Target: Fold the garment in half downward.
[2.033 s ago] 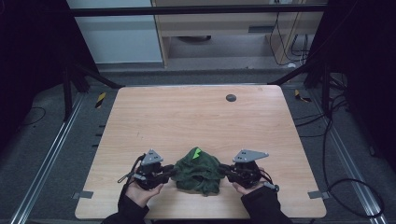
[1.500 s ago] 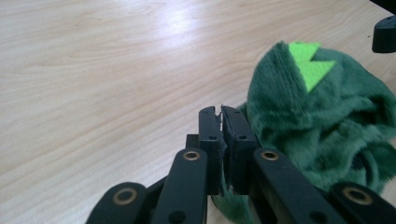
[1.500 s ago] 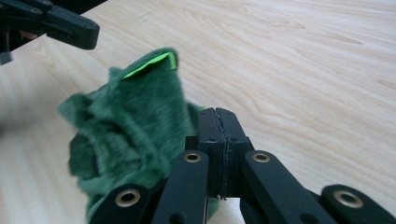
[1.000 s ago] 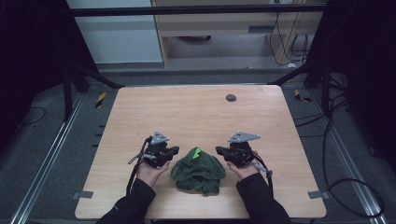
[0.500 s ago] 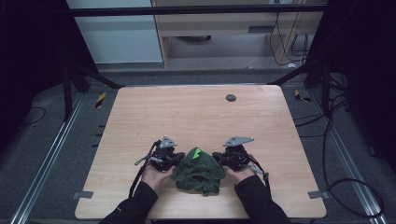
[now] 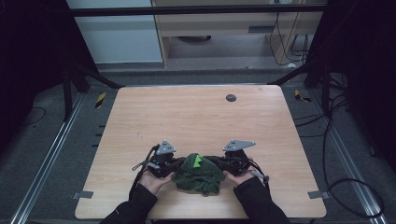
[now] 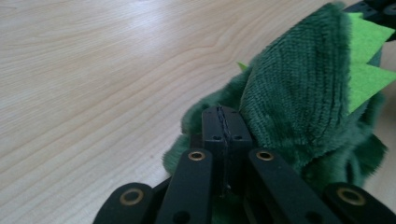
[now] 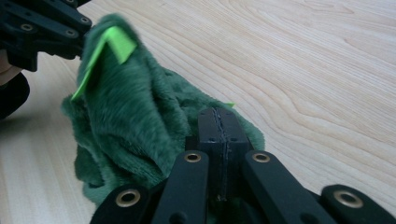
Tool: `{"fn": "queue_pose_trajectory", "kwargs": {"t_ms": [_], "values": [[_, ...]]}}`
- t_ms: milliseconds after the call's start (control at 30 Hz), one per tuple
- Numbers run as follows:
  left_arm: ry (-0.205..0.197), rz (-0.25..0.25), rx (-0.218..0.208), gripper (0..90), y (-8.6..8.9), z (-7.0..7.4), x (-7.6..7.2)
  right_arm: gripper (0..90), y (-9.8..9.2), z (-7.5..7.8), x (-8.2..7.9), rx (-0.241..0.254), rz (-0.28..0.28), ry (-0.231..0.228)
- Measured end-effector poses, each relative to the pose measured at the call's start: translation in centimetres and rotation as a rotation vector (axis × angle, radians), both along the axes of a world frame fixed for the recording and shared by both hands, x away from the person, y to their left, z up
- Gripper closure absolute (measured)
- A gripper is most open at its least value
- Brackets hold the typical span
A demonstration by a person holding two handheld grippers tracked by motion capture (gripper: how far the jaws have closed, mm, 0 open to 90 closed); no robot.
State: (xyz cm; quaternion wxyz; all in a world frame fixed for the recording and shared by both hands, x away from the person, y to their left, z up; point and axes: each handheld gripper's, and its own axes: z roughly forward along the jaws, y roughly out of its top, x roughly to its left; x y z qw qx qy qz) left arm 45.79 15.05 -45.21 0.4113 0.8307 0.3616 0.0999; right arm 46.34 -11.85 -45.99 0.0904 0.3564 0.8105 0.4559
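Green plush garment (image 6: 198, 173) sits bunched at the table's (image 6: 196, 116) near edge, and we've got the left gripper (image 6: 173, 164) and right gripper (image 6: 218, 163) pressed in from both sides, jaws fully closed, presumably to gather it.

Looked like a lab or recording rig: bare wooden counter (image 6: 196, 116) boxed by black framing (image 6: 187, 9), floor rails (image 6: 42, 172), loose cables (image 6: 336, 135).
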Motion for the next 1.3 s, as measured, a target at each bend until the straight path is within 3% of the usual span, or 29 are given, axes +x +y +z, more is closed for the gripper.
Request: {"fn": "queue_pose_trajectory", "kwargs": {"t_ms": [367, 867, 1300], "values": [[0.009, -0.029, -0.004, 89.7, -0.1, 0.2, -1.0, 90.0, 0.0, 0.2, -0.8, 0.002, 0.014, -0.006], [0.011, -0.078, -0.014, 89.7, 0.1, 0.5, -3.6, 90.0, 0.1, 0.3, -2.4, 0.0, 0.045, -0.005], [0.044, -0.077, 0.026, 89.7, 0.1, -0.6, -4.9, 89.9, -0.2, -0.3, -3.6, 0.002, 0.057, 0.021]]}}
